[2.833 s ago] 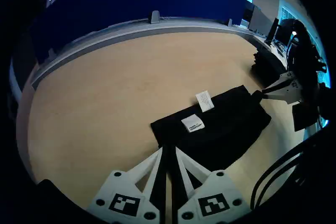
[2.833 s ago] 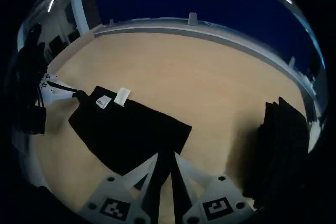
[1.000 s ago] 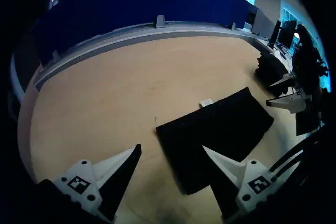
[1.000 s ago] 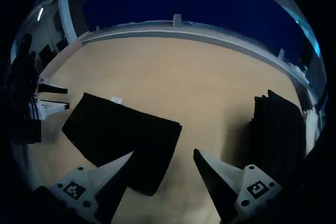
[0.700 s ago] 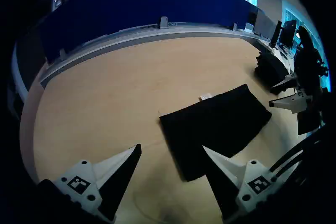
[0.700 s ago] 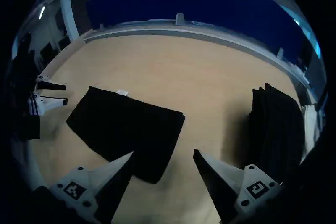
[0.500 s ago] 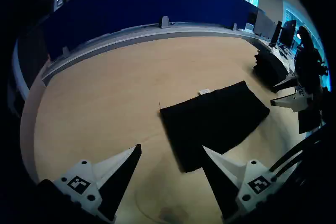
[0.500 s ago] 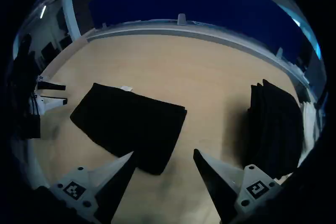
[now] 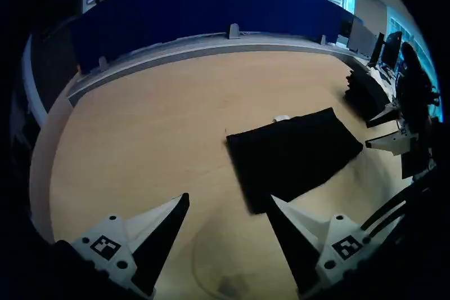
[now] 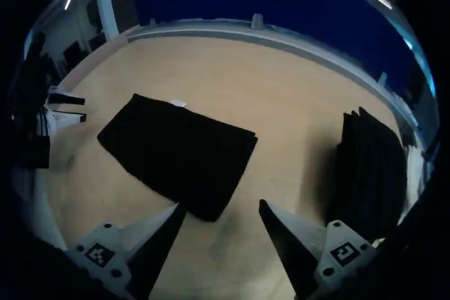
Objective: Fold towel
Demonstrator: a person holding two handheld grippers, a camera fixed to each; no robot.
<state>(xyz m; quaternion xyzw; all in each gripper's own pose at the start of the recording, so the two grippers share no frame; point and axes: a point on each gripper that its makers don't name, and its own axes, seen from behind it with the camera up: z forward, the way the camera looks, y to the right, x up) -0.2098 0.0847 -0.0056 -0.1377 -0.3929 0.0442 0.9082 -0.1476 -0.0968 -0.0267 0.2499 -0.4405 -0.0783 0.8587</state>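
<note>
Nearest in the left gripper view, the left gripper (image 9: 227, 197) is being held above the light wooden desk top (image 9: 146, 125). Its two white fingers are spread wide and nothing is being gripped between them. In the right gripper view the right gripper (image 10: 222, 203) is being carried the same way, wide open and empty, near the close corner of the cloth.

The black rectangular folded towel (image 9: 292, 153) is lying flat on the desk between the two grippers. It sits just ahead and to the right of the left one, and ahead and to the left of the right one. Neither gripper is touching it. Both are probably being kept clear so that the folded layers are not being dragged out of line. A small white label tab (image 10: 178, 103) is peeping out at the towel's far edge.

Farther right, well apart from the towel, a stack of dark folded cloths (image 10: 371, 170) is being kept near the desk edge, seemingly as the pile for finished pieces. At the far side, the desk is being closed off by a dark blue partition screen (image 9: 208, 7).
</note>
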